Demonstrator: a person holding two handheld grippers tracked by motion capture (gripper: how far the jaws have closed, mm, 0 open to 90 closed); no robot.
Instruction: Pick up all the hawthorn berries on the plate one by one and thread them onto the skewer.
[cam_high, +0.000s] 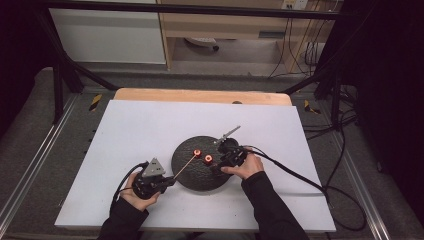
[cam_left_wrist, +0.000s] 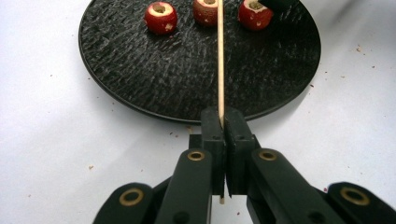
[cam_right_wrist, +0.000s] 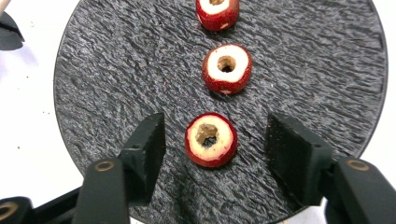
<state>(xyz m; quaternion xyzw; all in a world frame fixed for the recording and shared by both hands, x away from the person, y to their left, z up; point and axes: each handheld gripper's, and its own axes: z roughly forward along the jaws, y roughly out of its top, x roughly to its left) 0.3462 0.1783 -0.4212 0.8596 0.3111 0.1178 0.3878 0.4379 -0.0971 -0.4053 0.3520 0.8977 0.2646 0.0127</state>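
Note:
A round black slate plate (cam_high: 192, 176) lies near the front middle of the white table. Three red cored fruit pieces sit on it in a row. In the right gripper view the nearest piece (cam_right_wrist: 211, 139) lies between the jaws of my right gripper (cam_right_wrist: 218, 139), which stand open on either side without touching it. The middle piece (cam_right_wrist: 227, 68) and the far piece (cam_right_wrist: 217, 12) lie beyond. My left gripper (cam_left_wrist: 223, 123) is shut on a thin wooden skewer (cam_left_wrist: 220, 60) that points over the plate (cam_left_wrist: 187, 79) toward the fruit (cam_left_wrist: 206, 10).
The white board (cam_high: 140, 125) covers a wooden table, with bare room left and behind the plate. A black cable (cam_high: 300, 177) trails right from my right gripper (cam_high: 218, 165). Black frame bars stand at the back corners.

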